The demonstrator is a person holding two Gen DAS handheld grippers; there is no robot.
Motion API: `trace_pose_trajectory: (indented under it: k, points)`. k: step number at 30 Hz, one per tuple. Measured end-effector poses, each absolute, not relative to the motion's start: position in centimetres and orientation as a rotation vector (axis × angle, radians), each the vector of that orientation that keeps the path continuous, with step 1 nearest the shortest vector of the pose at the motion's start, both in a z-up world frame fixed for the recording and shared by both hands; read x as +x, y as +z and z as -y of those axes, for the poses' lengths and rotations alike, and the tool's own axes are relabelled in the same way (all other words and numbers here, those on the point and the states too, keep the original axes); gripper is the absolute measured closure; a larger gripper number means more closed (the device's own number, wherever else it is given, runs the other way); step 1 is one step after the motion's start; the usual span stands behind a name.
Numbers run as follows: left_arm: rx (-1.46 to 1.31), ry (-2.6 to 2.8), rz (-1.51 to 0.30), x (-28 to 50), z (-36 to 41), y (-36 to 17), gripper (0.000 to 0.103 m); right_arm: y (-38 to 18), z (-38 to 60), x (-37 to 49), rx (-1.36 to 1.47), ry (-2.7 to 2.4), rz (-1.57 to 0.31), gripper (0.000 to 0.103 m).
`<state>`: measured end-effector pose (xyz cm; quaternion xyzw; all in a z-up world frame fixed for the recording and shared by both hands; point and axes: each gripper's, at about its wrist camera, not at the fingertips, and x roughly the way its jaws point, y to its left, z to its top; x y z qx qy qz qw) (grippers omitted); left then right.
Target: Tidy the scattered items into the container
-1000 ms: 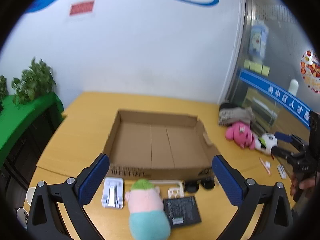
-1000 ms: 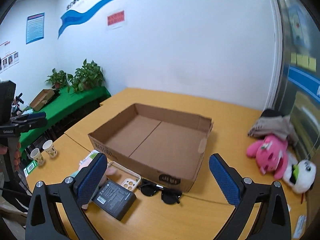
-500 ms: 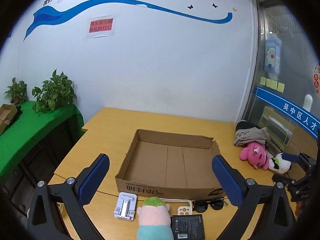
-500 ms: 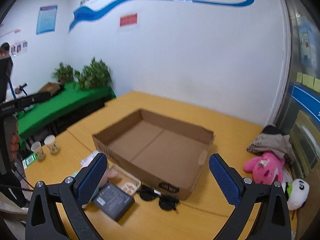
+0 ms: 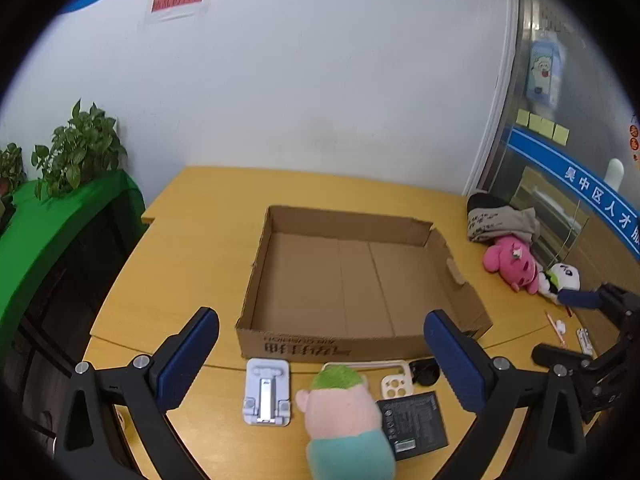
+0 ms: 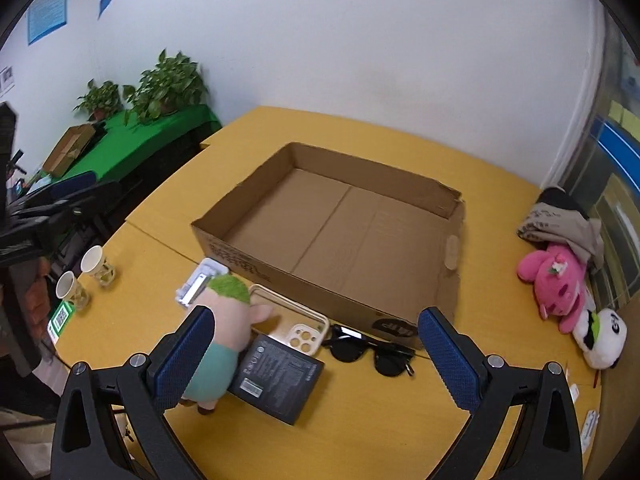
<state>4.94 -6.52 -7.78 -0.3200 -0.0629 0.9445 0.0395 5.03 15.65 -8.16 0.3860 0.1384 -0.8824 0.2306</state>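
An open, empty cardboard box sits mid-table. In front of it lie a white phone stand, a green-haired plush doll, a cream phone case, a black packet and black sunglasses. My left gripper is open and empty above the near items. My right gripper is open and empty above the packet and sunglasses.
A pink plush, a panda plush and a grey bundle lie at the right. Two paper cups stand at the table's left edge. A green-covered bench with plants is at the left.
Both views have tilted down toward the table and moved closer to the box and the items. Nothing on the table has moved.
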Motion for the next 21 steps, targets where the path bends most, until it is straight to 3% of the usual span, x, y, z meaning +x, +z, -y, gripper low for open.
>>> trace_pose_trajectory:
  k: [2, 7, 12, 21]
  points:
    - [-1.043, 2.871, 0.208, 4.5, 7.3, -8.7, 0.001, -8.7, -15.0, 5.0, 1.067, -2.453, -0.397, 0.000]
    - [-1.170, 2.761, 0.290, 3.6, 8.6, -10.8, 0.001, -11.6, -15.2, 4.0, 1.301, -2.415, -0.197, 0.000]
    - [-1.276, 2.650, 0.321, 2.2, 8.0, -12.8, 0.001, -13.3, -14.7, 4.2, 1.407, -2.378, -0.245, 0.000]
    - [-1.330, 2.556, 0.380, 1.4, 6.3, -13.3, 0.001, -13.4, -14.7, 4.0, 1.487, -2.365, -0.167, 0.000]
